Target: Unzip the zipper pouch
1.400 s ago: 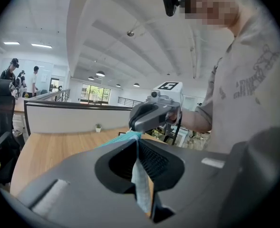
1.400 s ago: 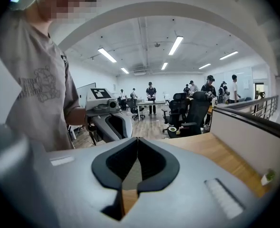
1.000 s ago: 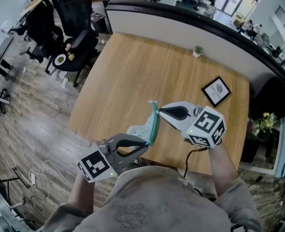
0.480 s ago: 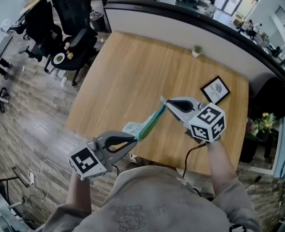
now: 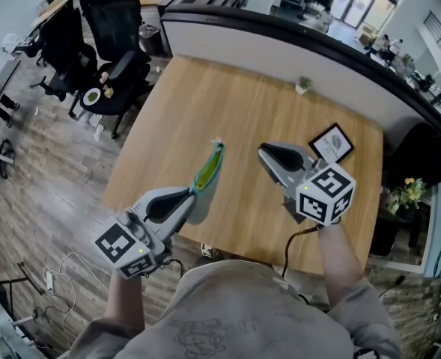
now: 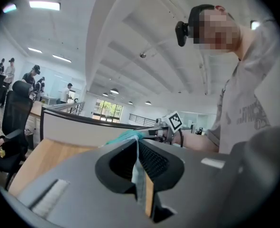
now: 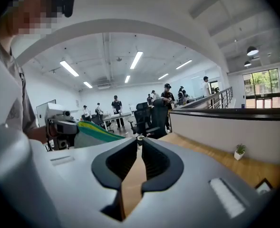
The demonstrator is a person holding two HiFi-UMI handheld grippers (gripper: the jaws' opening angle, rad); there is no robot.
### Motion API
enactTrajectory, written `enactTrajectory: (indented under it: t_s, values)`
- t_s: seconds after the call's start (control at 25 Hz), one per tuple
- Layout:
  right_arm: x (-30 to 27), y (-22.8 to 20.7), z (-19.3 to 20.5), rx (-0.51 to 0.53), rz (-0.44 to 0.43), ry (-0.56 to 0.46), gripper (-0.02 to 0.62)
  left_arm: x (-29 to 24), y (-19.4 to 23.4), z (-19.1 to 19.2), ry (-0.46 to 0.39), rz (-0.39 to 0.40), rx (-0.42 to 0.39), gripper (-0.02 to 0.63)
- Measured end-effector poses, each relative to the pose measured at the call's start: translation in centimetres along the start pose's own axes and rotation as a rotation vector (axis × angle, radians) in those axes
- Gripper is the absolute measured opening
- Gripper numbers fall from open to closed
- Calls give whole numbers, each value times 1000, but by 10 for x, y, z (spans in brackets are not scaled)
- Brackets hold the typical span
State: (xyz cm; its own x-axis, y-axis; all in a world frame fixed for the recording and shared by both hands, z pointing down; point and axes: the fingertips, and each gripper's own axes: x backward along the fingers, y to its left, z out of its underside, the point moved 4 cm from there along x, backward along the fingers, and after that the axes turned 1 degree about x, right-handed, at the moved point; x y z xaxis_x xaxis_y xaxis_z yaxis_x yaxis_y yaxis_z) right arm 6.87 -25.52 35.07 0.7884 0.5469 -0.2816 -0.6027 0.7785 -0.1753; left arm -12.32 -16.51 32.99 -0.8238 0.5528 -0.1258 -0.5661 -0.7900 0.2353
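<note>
The left gripper is clamped shut on the pouch. In the left gripper view, pale fabric is pinched flat between the two dark pads, and the pouch's teal edge shows just past the jaw tips. In the head view the pouch sticks out from the jaws as a narrow strip, slanting up and away from the person. Its green-and-teal edge is on top, and a small pale tab sits at the far tip. It hangs in the air over the near left part of the wooden table and does not rest on it. Whether the zipper is open along that edge cannot be made out.

The right gripper is level with the pouch and clearly apart from it, touching nothing. In the right gripper view its jaws are all but together, with only a thin slit at the tips and nothing held in it. That view also shows the pouch off to the side, still in the other gripper.

Further back on the table, a small framed picture lies near the right gripper, and a small potted plant stands by the far edge.
</note>
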Motion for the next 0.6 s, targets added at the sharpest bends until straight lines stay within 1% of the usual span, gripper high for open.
enactTrajectory:
  t_s: [0.12,0.28,0.36,0.48,0.6]
  values:
    - [9,2,-23,-24,14,-100,18,4,13,-17,-47,-70,-8,12]
    - [29,6,-57,9,87,-218,17,15,31,-41,-101,-173,-30,13]
    - [41,11,-74,50,129,-269,17,22,37,-55,-129,-224,-44,14]
    - [58,19,-94,134,200,-331,17,31,43,-76,-185,-279,-55,14]
    - [73,28,-106,177,249,-384,17,45,52,-92,-201,-407,-107,14]
